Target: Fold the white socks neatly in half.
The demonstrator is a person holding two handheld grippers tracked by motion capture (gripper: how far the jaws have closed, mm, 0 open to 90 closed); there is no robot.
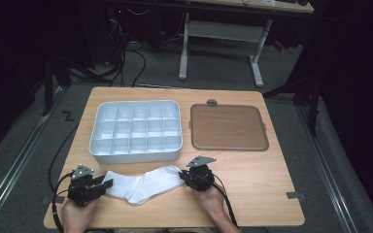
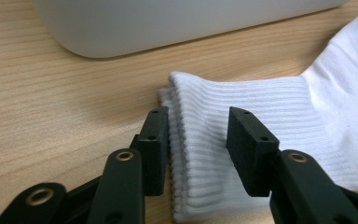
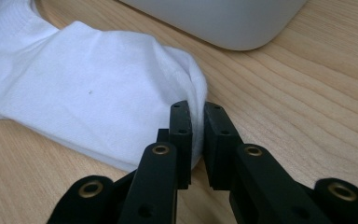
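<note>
A white sock lies flat near the table's front edge, between the two grippers. My left gripper sits at its ribbed cuff. In the left gripper view its jaws straddle the cuff; one pad touches the cuff's edge and the other stands over the ribs, with the fabric lying smooth and unbunched between them. My right gripper is at the sock's toe end. In the right gripper view it is shut on a thin fold of the sock.
A white compartment tray stands just behind the sock, its front wall close to both grippers. To its right lies a flat brown tray. Bare wood runs along the right side and the front.
</note>
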